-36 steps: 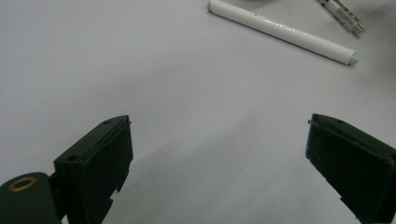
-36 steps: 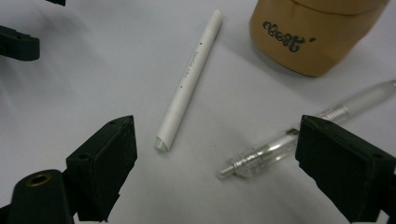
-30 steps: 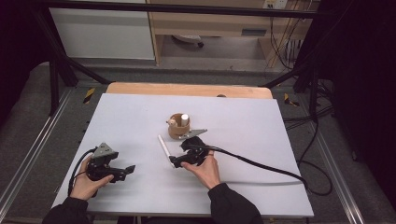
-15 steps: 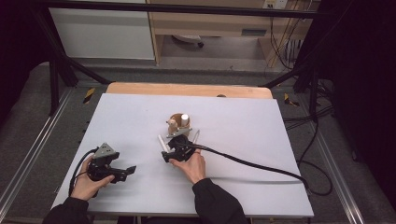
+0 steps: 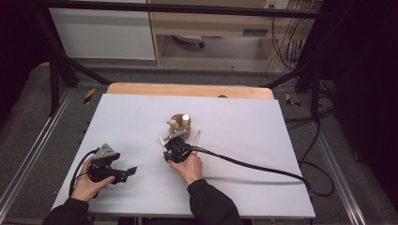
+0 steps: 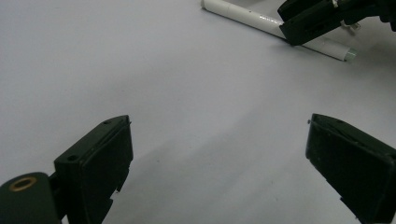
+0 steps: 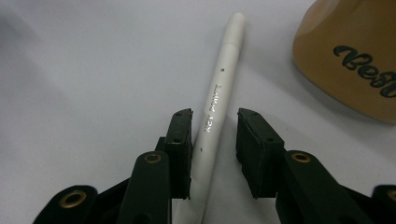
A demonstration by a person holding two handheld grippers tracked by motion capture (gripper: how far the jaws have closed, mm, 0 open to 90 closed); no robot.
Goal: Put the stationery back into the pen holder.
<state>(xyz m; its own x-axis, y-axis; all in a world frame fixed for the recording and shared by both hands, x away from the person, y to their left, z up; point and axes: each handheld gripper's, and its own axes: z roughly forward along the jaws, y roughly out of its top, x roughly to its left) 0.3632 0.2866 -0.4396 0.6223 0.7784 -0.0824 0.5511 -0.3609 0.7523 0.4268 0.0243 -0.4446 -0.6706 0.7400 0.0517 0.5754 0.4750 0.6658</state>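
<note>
Here the right gripper (image 7: 214, 154) jaws, just closing, straddle the flat white pen (image 7: 219, 88), which points away.

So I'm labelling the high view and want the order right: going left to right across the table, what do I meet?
Left hand-held gripper → white pen under the right hand-held gripper → wooden cup → second pen → black cable trailing to the table's right edge.
</note>
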